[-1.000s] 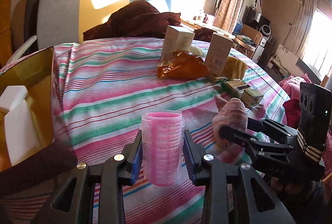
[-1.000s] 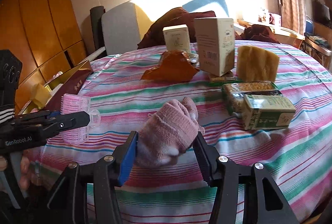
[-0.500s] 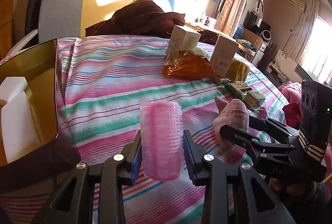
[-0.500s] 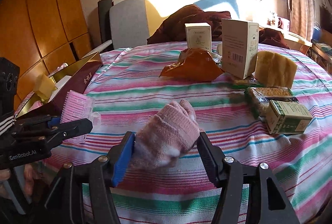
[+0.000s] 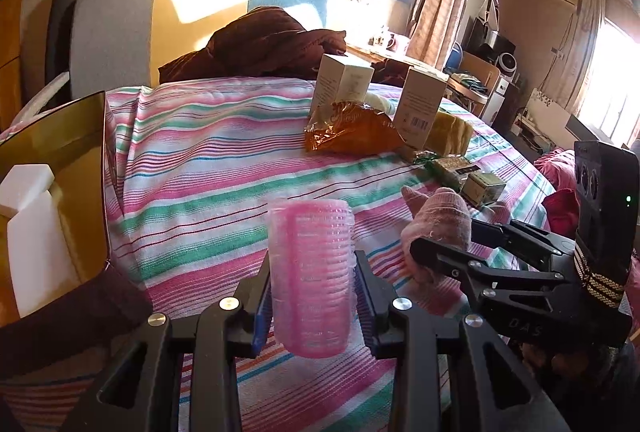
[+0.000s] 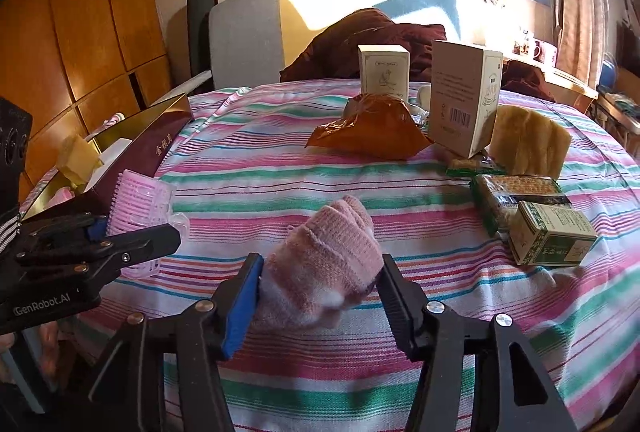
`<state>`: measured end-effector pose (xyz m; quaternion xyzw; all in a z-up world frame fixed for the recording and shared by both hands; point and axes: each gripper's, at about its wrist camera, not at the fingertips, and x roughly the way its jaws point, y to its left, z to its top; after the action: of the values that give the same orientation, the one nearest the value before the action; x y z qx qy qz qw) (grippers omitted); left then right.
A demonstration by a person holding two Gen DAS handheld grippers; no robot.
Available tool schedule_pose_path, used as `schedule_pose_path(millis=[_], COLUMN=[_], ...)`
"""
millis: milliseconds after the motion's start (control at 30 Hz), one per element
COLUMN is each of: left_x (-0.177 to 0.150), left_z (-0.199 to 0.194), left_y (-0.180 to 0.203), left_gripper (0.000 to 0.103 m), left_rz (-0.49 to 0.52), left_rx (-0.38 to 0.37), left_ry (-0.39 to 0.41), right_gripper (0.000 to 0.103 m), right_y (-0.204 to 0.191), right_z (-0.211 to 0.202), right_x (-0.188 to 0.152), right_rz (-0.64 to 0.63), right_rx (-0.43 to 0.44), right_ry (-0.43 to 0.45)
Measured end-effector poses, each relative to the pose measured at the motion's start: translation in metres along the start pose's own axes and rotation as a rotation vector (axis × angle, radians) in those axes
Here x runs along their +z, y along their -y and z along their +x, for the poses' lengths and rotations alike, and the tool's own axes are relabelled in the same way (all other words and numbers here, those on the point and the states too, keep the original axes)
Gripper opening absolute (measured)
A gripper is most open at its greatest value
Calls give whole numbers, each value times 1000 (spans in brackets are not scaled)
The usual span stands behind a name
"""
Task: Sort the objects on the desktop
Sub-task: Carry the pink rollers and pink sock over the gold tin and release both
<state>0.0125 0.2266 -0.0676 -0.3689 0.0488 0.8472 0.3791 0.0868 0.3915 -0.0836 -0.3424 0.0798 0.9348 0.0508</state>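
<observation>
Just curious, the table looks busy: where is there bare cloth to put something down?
The striped tablecloth lies bare between the gold-lined box and the orange packet. It is crowded beyond, where the white cartons, sponge and green boxes cluster.

We read "GenRobot.AI" in white on the black left gripper (image 6: 86, 252), "DAS" embossed on the black right gripper (image 5: 444, 264), and gold characters "金桃月" on the maroon rectangular box (image 6: 160, 147).

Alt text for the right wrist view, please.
The right gripper is shut on a pink knitted glove above a striped tablecloth. At left, the left gripper holds a pink hair roller; boxes and snack packets lie beyond.
</observation>
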Motion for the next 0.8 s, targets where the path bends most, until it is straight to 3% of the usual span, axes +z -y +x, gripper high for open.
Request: schedule_pose_path(millis=[400, 800], left_x=[6, 2], left_z=[-63, -112], left_y=[-28, -120], left_gripper=[36, 36], left_rz=[-72, -208], left_rx=[43, 238], left_ry=[97, 156], right_gripper=[57, 57], right_y=[-28, -128], right_z=[-16, -6], right_x=[23, 70], right_rz=[-59, -231], right_rx=[40, 197], right_ry=[55, 101])
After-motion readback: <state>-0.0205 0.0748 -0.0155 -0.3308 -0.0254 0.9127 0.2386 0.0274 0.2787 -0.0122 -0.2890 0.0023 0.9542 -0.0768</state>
